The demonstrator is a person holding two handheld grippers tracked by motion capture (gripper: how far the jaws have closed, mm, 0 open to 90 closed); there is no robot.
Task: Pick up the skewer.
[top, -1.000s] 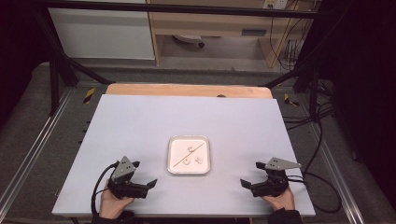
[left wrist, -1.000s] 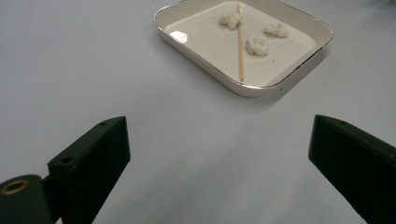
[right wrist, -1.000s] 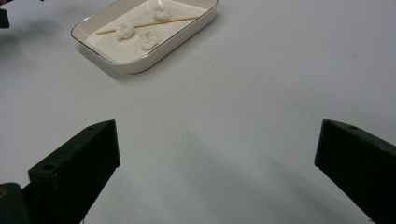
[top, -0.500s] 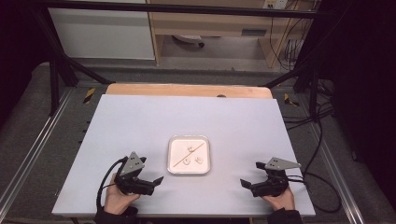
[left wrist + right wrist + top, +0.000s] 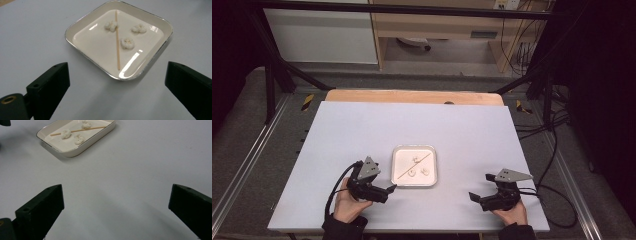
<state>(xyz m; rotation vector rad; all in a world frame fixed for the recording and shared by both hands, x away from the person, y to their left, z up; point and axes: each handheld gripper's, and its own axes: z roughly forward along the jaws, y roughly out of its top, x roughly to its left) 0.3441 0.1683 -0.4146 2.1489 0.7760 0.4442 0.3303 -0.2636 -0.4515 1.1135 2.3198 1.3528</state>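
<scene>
Left gripper (image 5: 390,189) – jaws wide apart, holding nothing, just beside the white tray (image 5: 397,152), wooden skewer (image 5: 117,40) lying diagonally in the tray among three white pieces (image 5: 127,43), right gripper (image 5: 473,196) – wide open, empty, well apart from tray, white table (image 5: 462,130).

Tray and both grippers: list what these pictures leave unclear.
- White pieces in the tray: too small in every view to identify.
- Left gripper: jaw tips cut by the left gripper view's bottom edge.
- Right gripper: the same in its own view.
</scene>
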